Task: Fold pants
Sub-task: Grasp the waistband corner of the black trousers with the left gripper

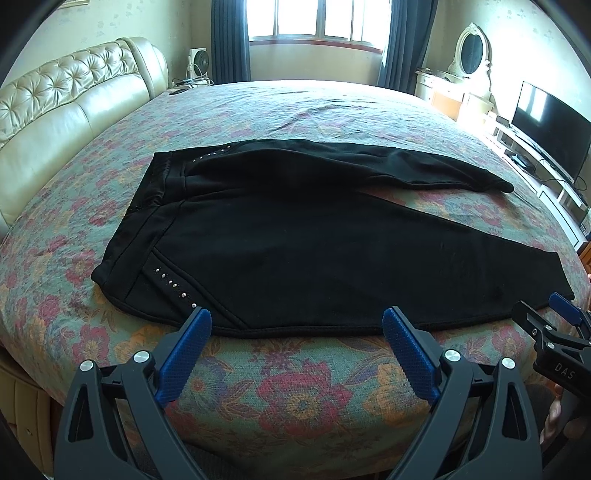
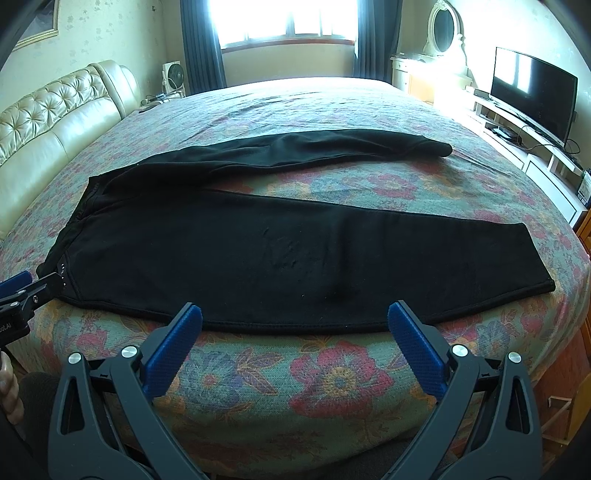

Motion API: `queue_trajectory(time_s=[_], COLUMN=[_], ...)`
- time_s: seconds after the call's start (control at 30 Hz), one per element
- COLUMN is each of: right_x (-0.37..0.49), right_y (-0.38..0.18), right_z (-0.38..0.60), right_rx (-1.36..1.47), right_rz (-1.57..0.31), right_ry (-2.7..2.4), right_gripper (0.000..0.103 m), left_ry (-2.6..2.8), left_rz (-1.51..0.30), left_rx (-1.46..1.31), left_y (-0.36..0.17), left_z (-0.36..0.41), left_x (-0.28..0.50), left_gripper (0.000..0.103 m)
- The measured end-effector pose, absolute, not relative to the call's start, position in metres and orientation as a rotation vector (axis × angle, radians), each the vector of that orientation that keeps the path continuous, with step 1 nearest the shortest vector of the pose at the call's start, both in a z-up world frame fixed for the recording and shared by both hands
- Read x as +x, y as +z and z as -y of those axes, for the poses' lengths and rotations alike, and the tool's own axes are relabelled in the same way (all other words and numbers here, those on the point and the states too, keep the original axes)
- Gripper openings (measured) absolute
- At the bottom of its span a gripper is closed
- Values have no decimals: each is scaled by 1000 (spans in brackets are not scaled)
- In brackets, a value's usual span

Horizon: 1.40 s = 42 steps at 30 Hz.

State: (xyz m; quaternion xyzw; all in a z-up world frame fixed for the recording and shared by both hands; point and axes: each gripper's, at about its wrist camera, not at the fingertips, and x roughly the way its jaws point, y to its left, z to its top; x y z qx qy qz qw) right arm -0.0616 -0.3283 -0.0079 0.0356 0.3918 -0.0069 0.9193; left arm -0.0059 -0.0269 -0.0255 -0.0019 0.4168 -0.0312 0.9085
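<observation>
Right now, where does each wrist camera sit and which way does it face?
Left wrist: low at the bed's near edge, over the open left gripper, facing the black pants' waistband end; the right gripper shows at the right edge.
Right wrist: same edge, over the open right gripper, facing the leg; the left gripper shows at the left edge.
Shared: pants, floral bedspread, window, television.

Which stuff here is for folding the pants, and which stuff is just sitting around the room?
For the job:
black pants, spread flat on the bed
left gripper, open
right gripper, open
bed, the surface they lie on

Just sitting around:
TV
fan
oval mirror
headboard
curtains
</observation>
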Motion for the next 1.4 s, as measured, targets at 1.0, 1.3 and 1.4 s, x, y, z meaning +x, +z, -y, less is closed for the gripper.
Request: queue_trajectory(time_s=[1.0,1.3,1.4], right_x=[51,73,77], right_y=[-7,-36,-44], right_z=[285,253,245], right_rx=[-34,-61,-71], right_rz=[-829,-916,-931], right_ry=[80,156,168], right_gripper=[101,101,101], left_ry=[-61,-64,-116], left_rz=[-863,-899,-890], left_rx=[-66,-88,-75], left_y=[-41,-93,-99], left_z=[-222,-265,-257], left_x=[260,352,359], left_gripper=[93,93,93])
